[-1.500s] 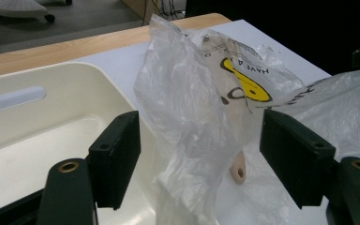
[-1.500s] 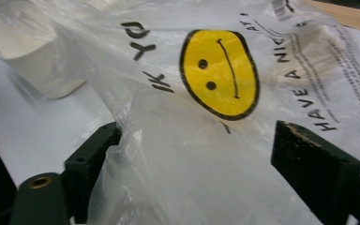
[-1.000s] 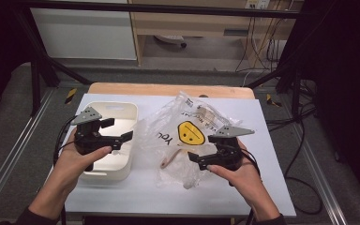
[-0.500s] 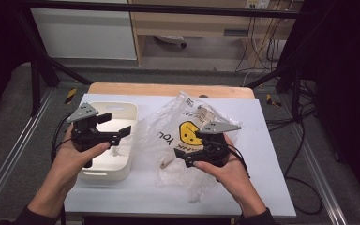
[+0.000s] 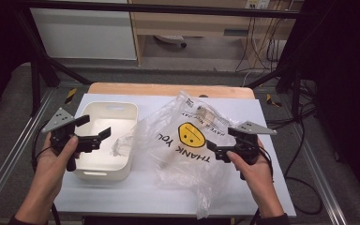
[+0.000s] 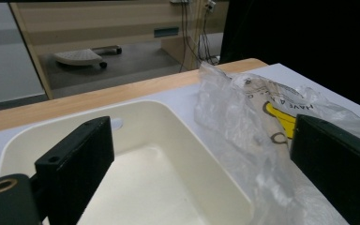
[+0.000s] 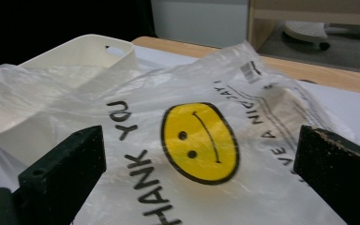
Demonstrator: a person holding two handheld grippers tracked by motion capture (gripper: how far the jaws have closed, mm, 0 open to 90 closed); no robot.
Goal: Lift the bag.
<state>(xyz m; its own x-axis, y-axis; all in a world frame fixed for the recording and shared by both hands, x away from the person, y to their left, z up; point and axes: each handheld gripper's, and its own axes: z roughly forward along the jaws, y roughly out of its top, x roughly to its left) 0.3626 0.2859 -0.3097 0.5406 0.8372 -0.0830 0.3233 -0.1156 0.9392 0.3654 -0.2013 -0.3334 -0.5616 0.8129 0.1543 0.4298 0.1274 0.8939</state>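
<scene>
A clear plastic bag (image 5: 187, 140) printed with a yellow smiley face and "THANK YOU" lies crumpled in the middle of the white table. Its left flap reaches the rim of a cream bin (image 5: 122, 108), which has nothing in it. My left gripper (image 5: 93, 126) hovers open above the bin, and its view shows the bin (image 6: 187, 117) and the bag (image 6: 243, 122) between wide jaws. My right gripper (image 5: 224, 142) is open at the bag's right edge, pointing left. Its own view has the smiley bag (image 7: 201, 140) close ahead and the bin (image 7: 93, 51) beyond. A pale flat item shows through the bag's far side.
The white table top (image 5: 272, 187) ends in a wooden strip (image 5: 168, 89) at the far edge. Metal frame rails run along both sides. Cables (image 5: 304, 154) hang off the right side. A cabinet and floor lie beyond the table.
My right gripper went left into the bag and has come back to the right. The bag has spread leftward to the bin's rim. My left gripper has shifted slightly left.
</scene>
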